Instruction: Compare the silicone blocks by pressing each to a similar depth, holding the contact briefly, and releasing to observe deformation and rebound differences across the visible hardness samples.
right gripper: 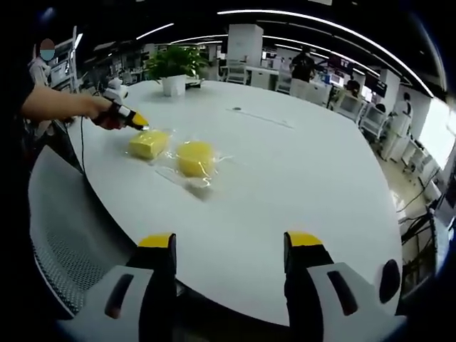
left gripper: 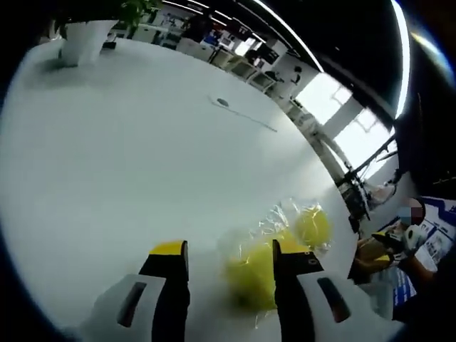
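Yellow silicone blocks number two, each in clear crinkled wrap, lying side by side on a large white oval table (right gripper: 285, 185). In the right gripper view, the squarer yellow block (right gripper: 148, 144) lies to the left and the rounder yellow block (right gripper: 195, 157) just beside it on the right; whether they touch cannot be told.

The left gripper (right gripper: 140, 121), held in a person's hand (right gripper: 107, 112), has its yellow tip just beside the squarer block. In the left gripper view, its own jaws (left gripper: 229, 258) stand apart with nothing between them; one wrapped block (left gripper: 255, 274) lies against and partly behind the right-hand jaw, the other (left gripper: 312, 225) just beyond it.

The right gripper (right gripper: 229, 246) hangs near the table edge, well apart from both blocks. Its yellow-tipped jaws are spread wide and hold nothing.

One white pot with a green plant (right gripper: 173, 77) stands at the far side of the table. The room is an open office with ceiling light strips, desks and bright windows. A grey mesh chair (right gripper: 60, 235) sits at the near left edge.
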Tool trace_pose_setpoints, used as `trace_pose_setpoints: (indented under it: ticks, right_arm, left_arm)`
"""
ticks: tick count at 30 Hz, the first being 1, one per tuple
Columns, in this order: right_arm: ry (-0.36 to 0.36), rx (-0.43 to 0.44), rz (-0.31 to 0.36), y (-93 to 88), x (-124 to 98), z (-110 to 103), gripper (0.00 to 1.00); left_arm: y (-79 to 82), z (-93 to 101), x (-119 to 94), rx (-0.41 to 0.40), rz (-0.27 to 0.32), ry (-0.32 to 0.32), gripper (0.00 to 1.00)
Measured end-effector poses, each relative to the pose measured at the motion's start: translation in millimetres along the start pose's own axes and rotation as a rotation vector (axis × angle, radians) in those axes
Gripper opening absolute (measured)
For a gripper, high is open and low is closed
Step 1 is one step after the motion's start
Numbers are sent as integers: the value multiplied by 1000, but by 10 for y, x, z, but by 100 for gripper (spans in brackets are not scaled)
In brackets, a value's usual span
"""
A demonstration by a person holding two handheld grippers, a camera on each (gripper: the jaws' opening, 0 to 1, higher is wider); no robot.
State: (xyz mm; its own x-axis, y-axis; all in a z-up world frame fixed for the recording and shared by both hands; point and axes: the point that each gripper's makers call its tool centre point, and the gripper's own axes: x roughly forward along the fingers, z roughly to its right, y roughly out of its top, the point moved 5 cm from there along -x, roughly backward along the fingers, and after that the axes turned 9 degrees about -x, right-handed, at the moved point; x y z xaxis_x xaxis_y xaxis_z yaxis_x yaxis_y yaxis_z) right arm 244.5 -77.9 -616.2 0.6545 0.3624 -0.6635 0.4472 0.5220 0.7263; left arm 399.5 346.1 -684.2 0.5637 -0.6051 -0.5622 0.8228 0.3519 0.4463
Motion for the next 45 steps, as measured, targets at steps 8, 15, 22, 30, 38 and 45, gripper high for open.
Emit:
trace_pose_setpoints:
  ticks: [8, 15, 22, 30, 38, 45]
  right_arm:
    - [8, -6, -5, -7, 20, 8, 53]
    - [6, -7, -15, -52, 39, 17, 53]
    - [15, -25, -27, -37, 70, -22, 52]
    - [2, -32, -45, -71, 42, -8, 51]
    - [11, -39, -62, -99, 45, -38, 49]
    - [15, -31, -59, -90, 54, -29, 48]
  left_arm:
    - [-41, -70, 74, -275, 93, -71, 19]
    - [-172, -67, 79, -332, 61, -117, 20]
    - [-161, -50, 137, -388, 96, -145, 15]
    - [-139, 28, 174, -353, 125, -210, 0]
    - [-109, 86, 168, -211, 137, -202, 0]
    - [-2, 229, 21, -48, 177, -206, 0]
